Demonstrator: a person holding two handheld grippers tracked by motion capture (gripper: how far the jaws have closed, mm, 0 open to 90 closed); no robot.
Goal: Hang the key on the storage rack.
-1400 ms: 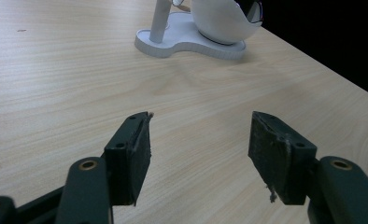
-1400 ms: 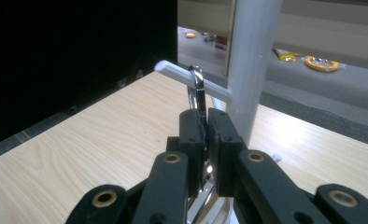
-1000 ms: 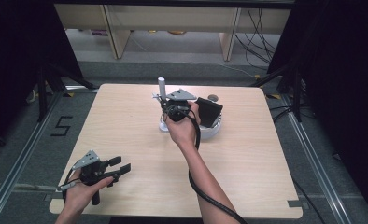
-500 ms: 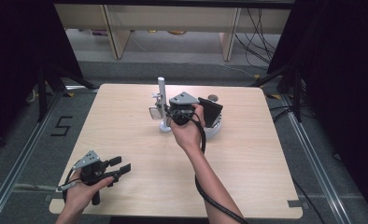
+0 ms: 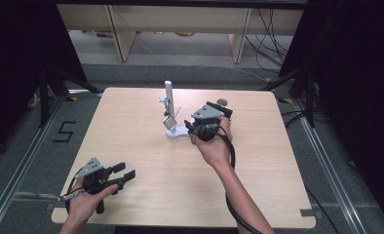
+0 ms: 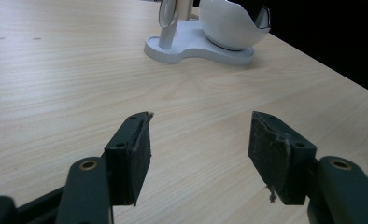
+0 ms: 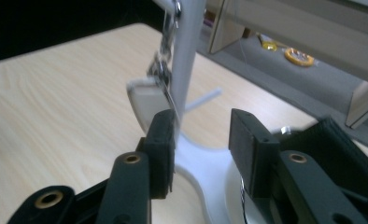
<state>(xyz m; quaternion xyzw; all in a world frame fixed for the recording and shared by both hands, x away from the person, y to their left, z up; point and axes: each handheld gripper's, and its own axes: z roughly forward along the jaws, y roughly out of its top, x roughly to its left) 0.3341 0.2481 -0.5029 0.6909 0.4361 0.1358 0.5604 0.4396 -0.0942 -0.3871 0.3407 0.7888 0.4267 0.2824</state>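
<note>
The white stand sits near the middle of the worktop, its upright post rising from a flat base, with a small pale tag hanging from a clip on the post. The right tongs hover just beside the base, jaws spread with nothing between them. The left tongs are held low at the worktop's near left corner, well apart from the stand, jaws spread wide and empty

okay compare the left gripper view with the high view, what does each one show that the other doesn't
The left gripper view alone gives the worn, frayed pads on the open jaws and the white bowl on the stand's base. The high view alone gives the right gripper at the stand, both forearms and the floor. Shared: the white stand and the wooden table.
</note>
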